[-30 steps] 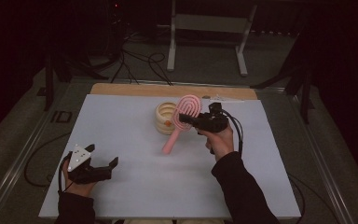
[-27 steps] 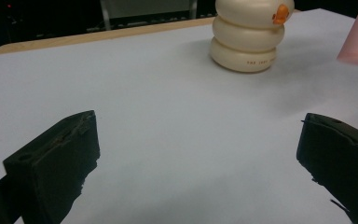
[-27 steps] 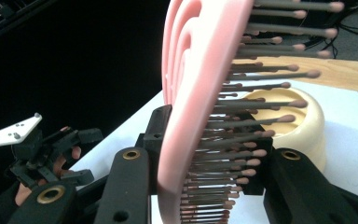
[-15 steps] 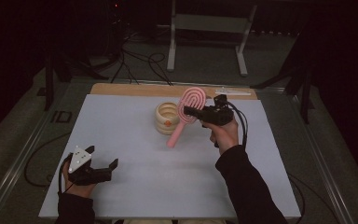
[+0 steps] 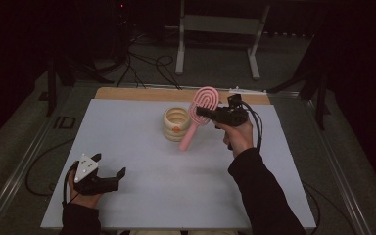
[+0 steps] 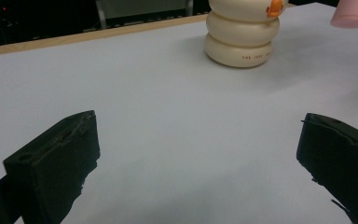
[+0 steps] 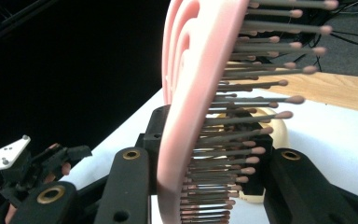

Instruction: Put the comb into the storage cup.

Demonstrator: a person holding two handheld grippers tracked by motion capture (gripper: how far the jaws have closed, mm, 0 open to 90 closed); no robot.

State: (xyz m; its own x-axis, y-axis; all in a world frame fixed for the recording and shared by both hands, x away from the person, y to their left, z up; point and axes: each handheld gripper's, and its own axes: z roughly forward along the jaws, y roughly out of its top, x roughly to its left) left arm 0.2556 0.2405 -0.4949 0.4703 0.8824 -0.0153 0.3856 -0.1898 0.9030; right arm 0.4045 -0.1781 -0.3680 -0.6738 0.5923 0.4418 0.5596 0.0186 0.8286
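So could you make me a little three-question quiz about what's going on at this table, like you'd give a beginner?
1. True or false: the pink hairbrush lies flat on the white table.
2. What stands just beside the brush? A) the cream ringed holder B) a glass bottle C) a metal bowl
3. Fill in: the left gripper has its jaws ____, with nothing between them.

Key:
1. False. The right gripper holds it by the head in the air, handle hanging down.
2. A.
3. Open; it rests low at the near left of the table.
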